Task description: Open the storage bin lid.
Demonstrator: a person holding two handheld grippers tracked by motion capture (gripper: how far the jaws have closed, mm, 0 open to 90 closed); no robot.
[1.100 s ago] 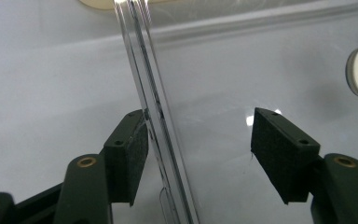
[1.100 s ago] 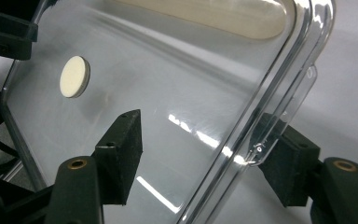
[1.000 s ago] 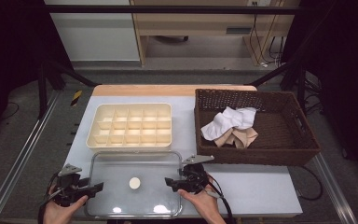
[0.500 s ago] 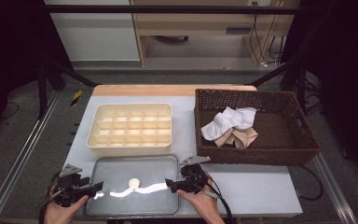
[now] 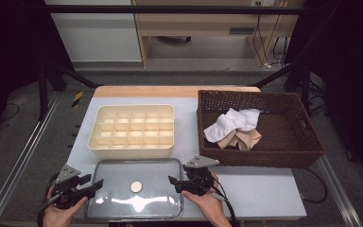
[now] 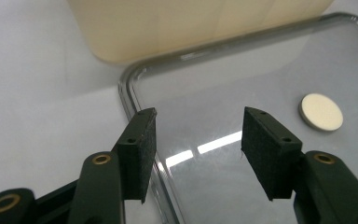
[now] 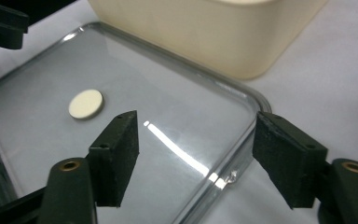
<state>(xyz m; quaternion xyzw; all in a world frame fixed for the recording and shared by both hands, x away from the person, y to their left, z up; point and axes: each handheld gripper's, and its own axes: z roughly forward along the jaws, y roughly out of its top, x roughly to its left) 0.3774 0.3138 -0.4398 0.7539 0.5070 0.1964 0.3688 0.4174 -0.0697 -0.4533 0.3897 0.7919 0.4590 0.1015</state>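
Observation:
A clear lid [image 5: 134, 203] with a cream disc [image 5: 135, 187] at its middle lies flat at the table's front, just before the cream compartment tray [image 5: 132, 130]. My left gripper [image 5: 96, 184] is at the lid's left edge. In the left gripper view its jaws [image 6: 198, 116] straddle the lid's rim [image 6: 128, 93] without touching it and have just been closing. My right gripper [image 5: 172, 181] is at the lid's right edge, open. Its jaws [image 7: 196, 119] stand wide over the rim [image 7: 256, 100] and have just closed a little.
A dark wicker basket [image 5: 307, 142] at the right holds a white cloth [image 5: 231, 124] and a tan cloth [image 5: 246, 139]. Bare white table lies right of the right hand. The table's front edge is close behind both hands.
The glare on the lid has shifted from its middle toward its front. Both hands have stayed where they were at the lid's two ends.

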